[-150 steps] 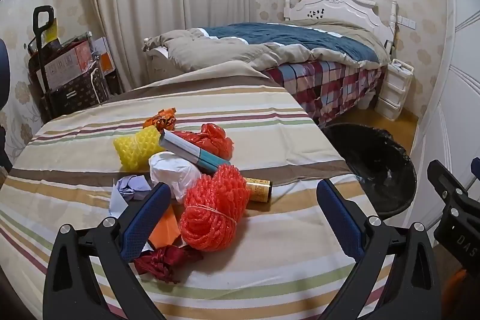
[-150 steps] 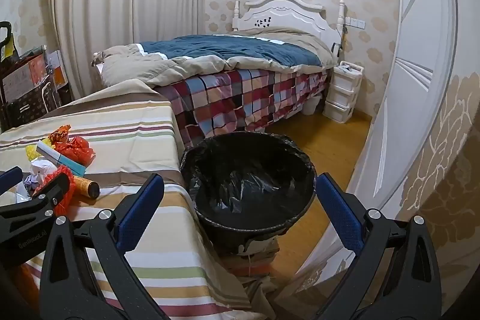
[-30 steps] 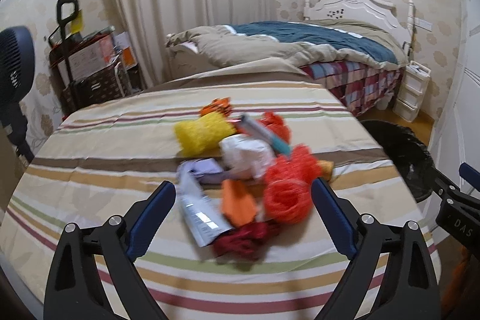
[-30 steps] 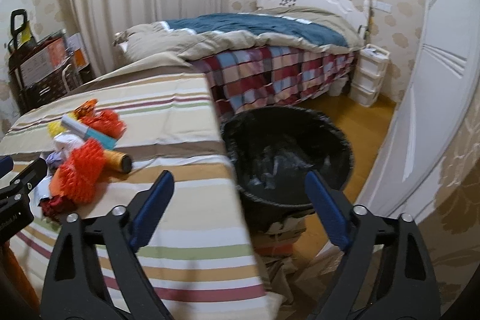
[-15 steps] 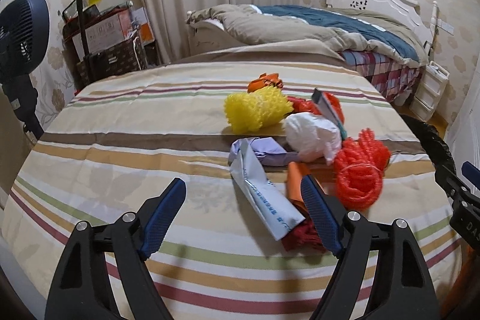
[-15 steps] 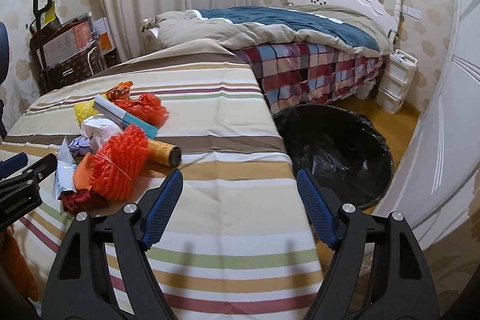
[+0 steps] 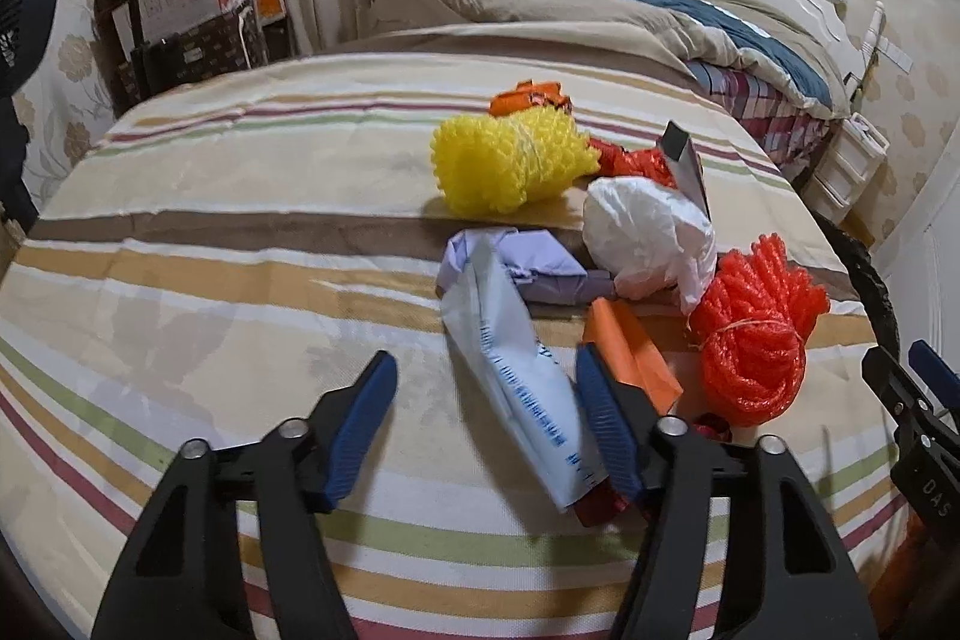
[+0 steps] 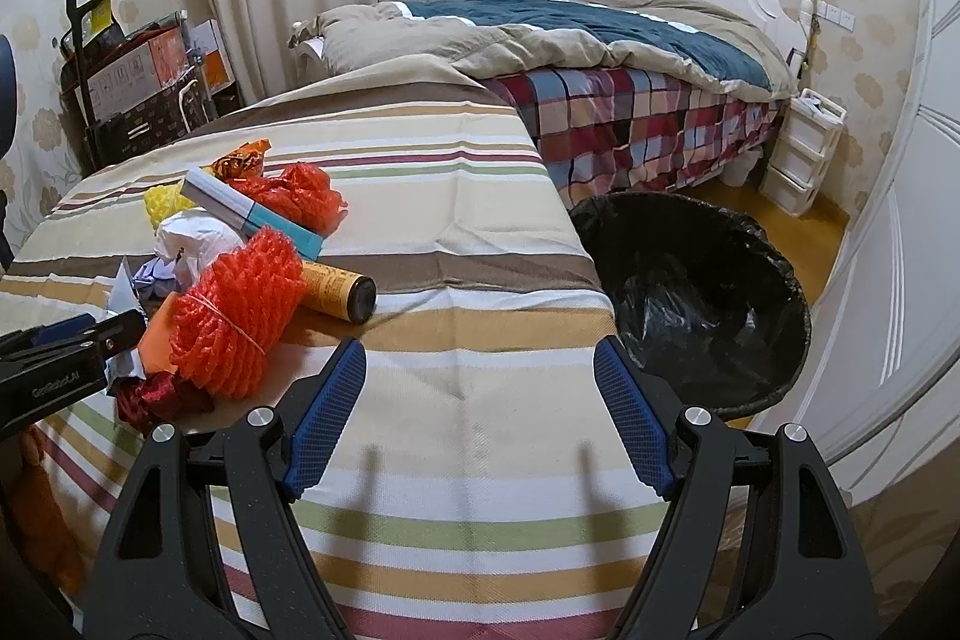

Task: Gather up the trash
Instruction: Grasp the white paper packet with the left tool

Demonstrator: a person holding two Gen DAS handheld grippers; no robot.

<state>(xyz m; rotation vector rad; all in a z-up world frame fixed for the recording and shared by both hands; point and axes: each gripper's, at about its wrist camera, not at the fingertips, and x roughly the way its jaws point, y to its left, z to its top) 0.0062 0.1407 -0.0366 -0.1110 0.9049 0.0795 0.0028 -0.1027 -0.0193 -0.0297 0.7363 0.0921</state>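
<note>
The left claw (image 7: 486, 394) has just been closing with the white pouch (image 7: 516, 370) between its jaws; the right pad is at the pouch's edge, the left pad well clear, so nothing is gripped yet. The pouch lies on the striped worktop (image 7: 240, 232) at the near edge of the trash pile, its far end resting on a lilac wad (image 7: 534, 262). It looks like thin, flat, empty film: light, limp, probably slick; it should crumple rather than resist, so a pinch across the narrow middle seems safest, clear of the orange card (image 7: 630, 352) beside it. The right claw (image 8: 480, 418) hangs open and empty over bare cloth, the bin (image 8: 702, 292) just off the worktop's corner.
</note>
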